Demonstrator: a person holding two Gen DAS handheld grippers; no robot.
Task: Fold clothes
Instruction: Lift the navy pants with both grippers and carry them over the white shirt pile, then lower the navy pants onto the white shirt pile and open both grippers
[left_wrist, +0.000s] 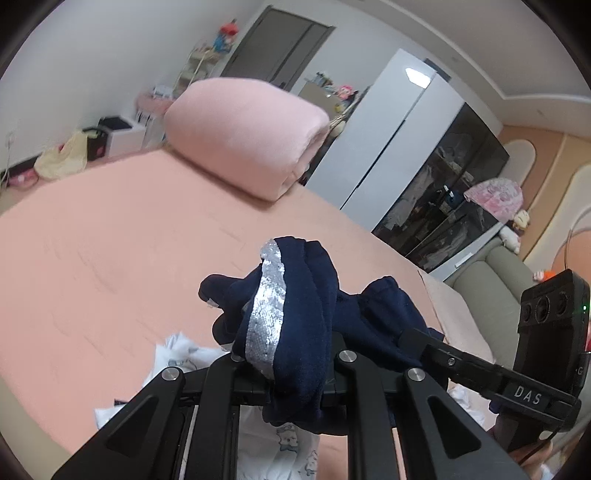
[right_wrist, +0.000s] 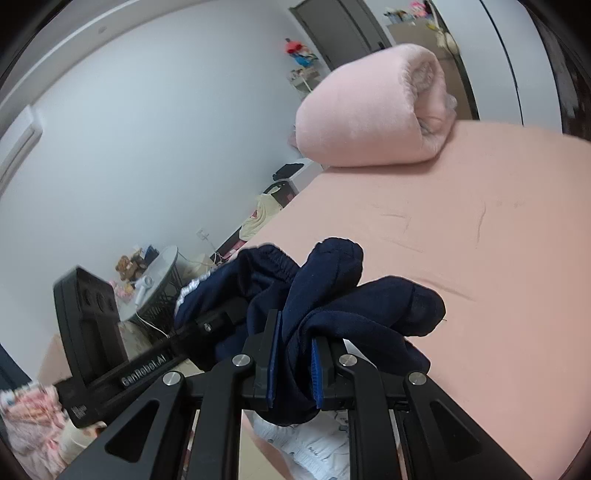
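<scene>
A navy-blue knit garment (left_wrist: 295, 317) with a silver sequin stripe (left_wrist: 266, 310) hangs bunched above the peach-pink bed sheet (left_wrist: 110, 258), held off it by both tools. The left gripper (left_wrist: 291, 373) is clamped narrowly on the striped part; the right gripper (right_wrist: 293, 363) pinches a fold of plain navy cloth between its blue pads (right_wrist: 317, 373). A white printed garment (right_wrist: 314, 450) lies crumpled on the sheet under the navy one, and a rolled pink blanket (left_wrist: 247, 136) sits at the sheet's far end.

navy garment (left_wrist: 295, 317): 1 | white garment (left_wrist: 184, 354): 1 | pink blanket roll (left_wrist: 247, 136): 1
</scene>
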